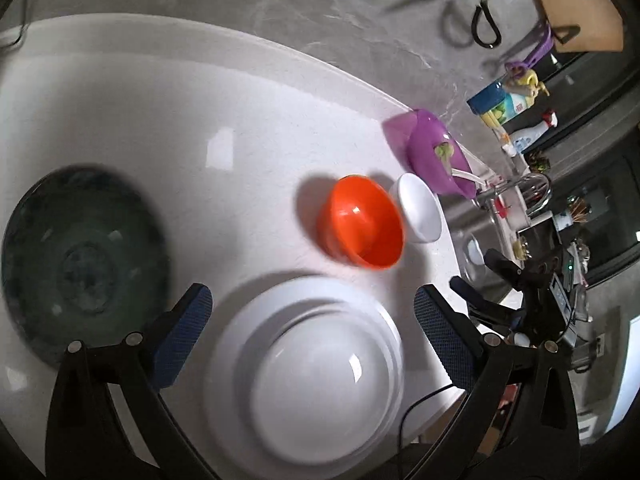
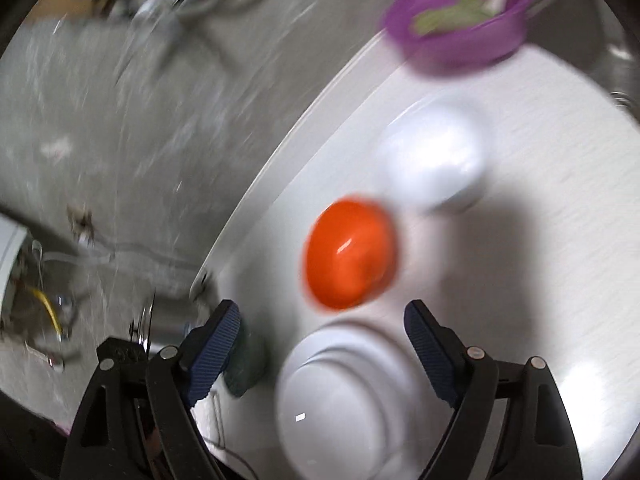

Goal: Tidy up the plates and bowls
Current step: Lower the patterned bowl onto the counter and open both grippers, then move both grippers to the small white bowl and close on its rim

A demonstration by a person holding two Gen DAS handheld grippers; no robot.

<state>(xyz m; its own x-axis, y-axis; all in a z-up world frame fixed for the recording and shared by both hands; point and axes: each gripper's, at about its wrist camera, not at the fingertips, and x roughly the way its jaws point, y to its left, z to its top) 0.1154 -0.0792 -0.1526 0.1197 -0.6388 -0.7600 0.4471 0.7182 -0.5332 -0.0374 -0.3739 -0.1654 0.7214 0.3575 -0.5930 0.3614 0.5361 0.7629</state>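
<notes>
My left gripper (image 1: pixel 312 312) is spread wide with nothing between its blue pads, hovering above the stack of white plates (image 1: pixel 308 376) that sits at the near edge of the round white table (image 1: pixel 120 92). My right gripper (image 2: pixel 320 332) is likewise released and empty, its fingers framing the same white plate stack (image 2: pixel 340 404) from the other side; that view is smeared by motion blur.

The orange bowl (image 1: pixel 362 222) stands upright just beyond the plates, and the small white bowl (image 1: pixel 420 208) sits just beside it, so close I cannot tell whether they touch. Farther back, near the table's far rim, the purple bowl (image 1: pixel 434 152) holds a bit of green food and a white utensil. The dark green plate (image 1: pixel 80 264) lies flat on the table, well apart from the bowls, off to the left of my left gripper.

From the right wrist I see the orange bowl (image 2: pixel 350 254), the white bowl (image 2: pixel 434 160) and the purple bowl (image 2: pixel 460 16) in a line running away from me.
</notes>
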